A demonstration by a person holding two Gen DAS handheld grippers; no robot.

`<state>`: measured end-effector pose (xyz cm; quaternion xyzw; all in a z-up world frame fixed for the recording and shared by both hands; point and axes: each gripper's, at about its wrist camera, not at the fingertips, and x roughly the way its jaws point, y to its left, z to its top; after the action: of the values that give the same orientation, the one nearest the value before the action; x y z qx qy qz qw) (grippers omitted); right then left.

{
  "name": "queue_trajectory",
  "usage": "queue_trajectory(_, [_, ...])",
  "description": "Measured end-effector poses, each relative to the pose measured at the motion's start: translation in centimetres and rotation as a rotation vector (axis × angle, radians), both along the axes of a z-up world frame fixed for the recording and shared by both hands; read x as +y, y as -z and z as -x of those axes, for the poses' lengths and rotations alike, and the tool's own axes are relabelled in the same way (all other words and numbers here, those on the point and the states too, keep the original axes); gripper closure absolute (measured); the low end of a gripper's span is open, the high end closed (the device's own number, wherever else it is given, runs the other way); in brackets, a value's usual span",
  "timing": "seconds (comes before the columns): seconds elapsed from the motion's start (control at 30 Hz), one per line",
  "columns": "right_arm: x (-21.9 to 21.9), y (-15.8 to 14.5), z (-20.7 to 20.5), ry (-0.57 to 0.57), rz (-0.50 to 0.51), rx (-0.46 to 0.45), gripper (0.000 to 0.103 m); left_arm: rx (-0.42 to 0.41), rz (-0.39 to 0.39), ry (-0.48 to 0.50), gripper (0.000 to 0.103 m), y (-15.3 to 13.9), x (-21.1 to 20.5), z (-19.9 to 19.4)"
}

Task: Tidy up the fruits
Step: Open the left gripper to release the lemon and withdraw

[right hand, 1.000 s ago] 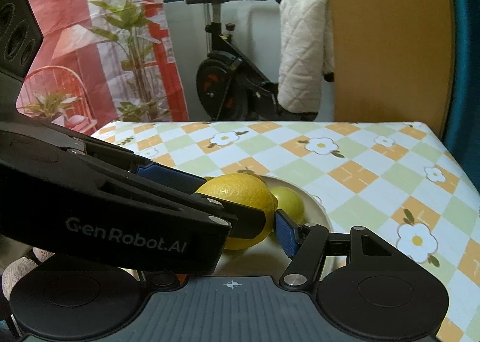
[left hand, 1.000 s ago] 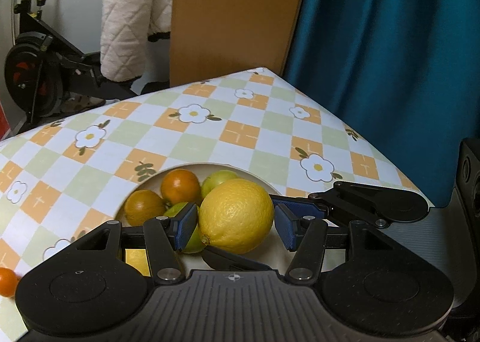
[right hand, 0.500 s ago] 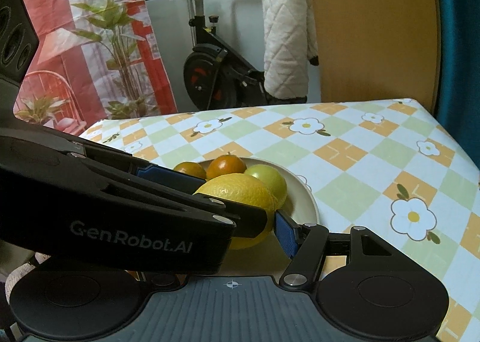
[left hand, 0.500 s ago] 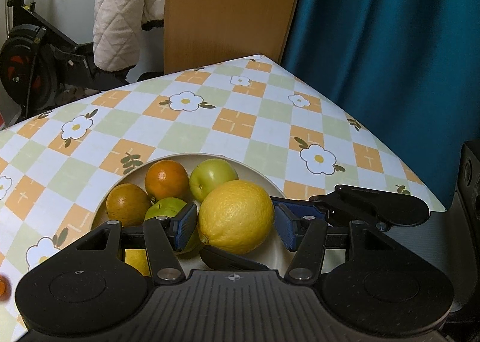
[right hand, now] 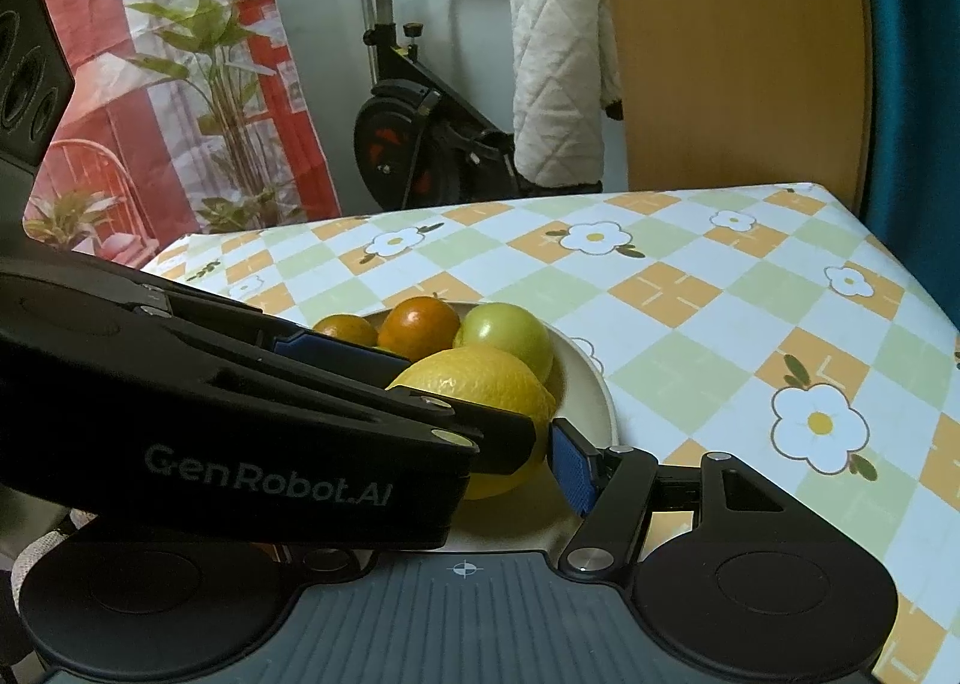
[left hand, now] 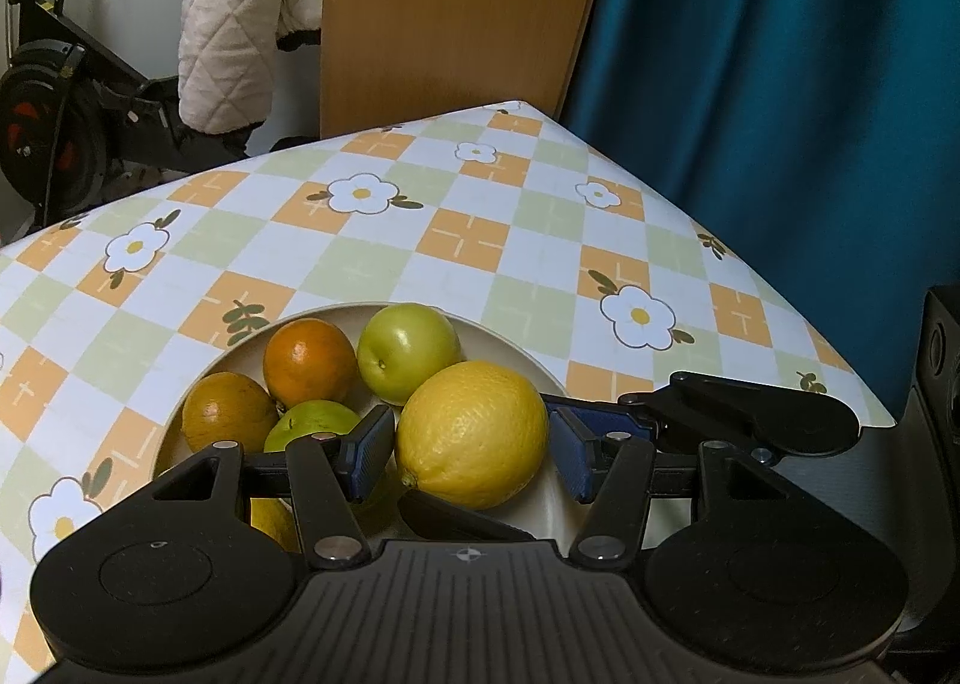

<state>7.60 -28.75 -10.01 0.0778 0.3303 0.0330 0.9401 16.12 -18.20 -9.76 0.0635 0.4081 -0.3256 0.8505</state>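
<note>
Left gripper (left hand: 471, 453) stands spread around the lemon (left hand: 472, 434), its blue pads barely clear of the peel, over the near part of the plate (left hand: 510, 345). I cannot tell how my right gripper (right hand: 540, 453) stands, half hidden. I judge a straight, slow retreat best, so nothing nudges the lemon off the pile.

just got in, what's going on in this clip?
Fruit sorting on a checked floral tablecloth. The left claw has a big yellow lemon between its blue pads over a cream plate; whether it grips it or has let go is unclear. The plate already holds two oranges and two green fruits. The right claw hangs open just beside the lemon, its left finger hidden behind the other tool.
</note>
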Motion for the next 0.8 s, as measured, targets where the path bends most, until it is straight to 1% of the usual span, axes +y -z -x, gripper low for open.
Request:
queue_trajectory(0.4, [-0.09, 0.27, -0.20, 0.004, 0.010, 0.010, 0.043, -0.006, 0.004, 0.001, 0.044, 0.23, -0.10, -0.08])
queue_trajectory(0.7, [0.23, -0.28, 0.03, 0.011, 0.042, 0.002, 0.043, -0.039, 0.001, -0.007, 0.043, -0.34, 0.14, 0.41])
queue_trajectory(0.8, [0.34, -0.56, 0.08, 0.015, 0.052, -0.007, 0.040, -0.050, 0.001, -0.013, 0.043, -0.64, 0.37, 0.59])
